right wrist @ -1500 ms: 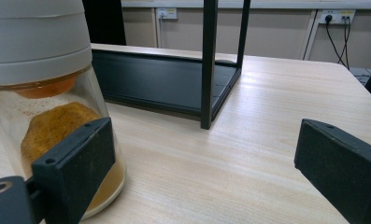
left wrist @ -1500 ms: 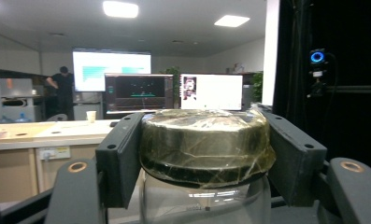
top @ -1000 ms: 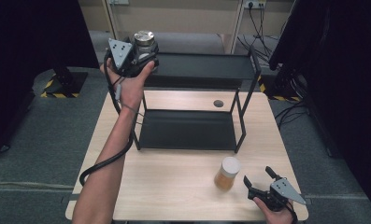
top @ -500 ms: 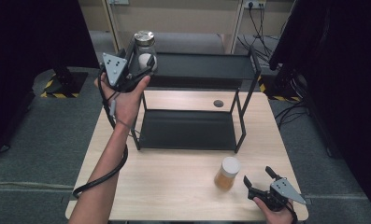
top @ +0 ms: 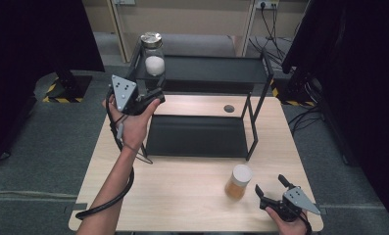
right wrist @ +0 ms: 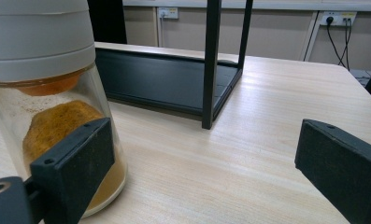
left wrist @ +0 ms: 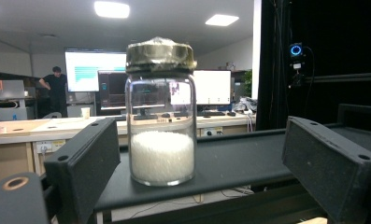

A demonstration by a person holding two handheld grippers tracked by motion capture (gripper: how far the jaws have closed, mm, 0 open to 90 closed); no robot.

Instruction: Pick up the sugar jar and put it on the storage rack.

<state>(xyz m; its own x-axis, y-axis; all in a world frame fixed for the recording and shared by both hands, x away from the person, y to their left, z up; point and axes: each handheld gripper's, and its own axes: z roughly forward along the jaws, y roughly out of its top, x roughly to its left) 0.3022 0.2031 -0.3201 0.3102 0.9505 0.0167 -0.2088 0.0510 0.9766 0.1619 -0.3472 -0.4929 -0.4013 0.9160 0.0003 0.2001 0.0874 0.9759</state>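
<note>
Left fingers: the left gripper (top: 150, 98) has its fingers (left wrist: 82, 165) spread wide, nothing between them, a gap on each side of the glass jar (left wrist: 160, 112).
Glass jar: upright at the left end of the rack's top shelf (top: 206, 71), white grains filling its lower part, metal lid on; it stands apart from the fingers, just beyond them.
Right fingers: the right gripper (top: 272, 193) is also spread open; one finger (right wrist: 75, 154) sits just in front of the amber jar (top: 238, 181), whether touching I cannot tell.
Amber jar: upright on the surface (top: 182, 191), in front of the rack, white cap on, orange-brown contents.
Progress: I'd judge one jar is shelved and let go of; the amber one has yet to be gripped and lifted to the rack.
Left arm: stretched forward and raised, hand level with the top shelf, cable trailing down the forearm.
Right hand: low at the surface's near right corner, gripper aimed left and forward at the amber jar.
</note>
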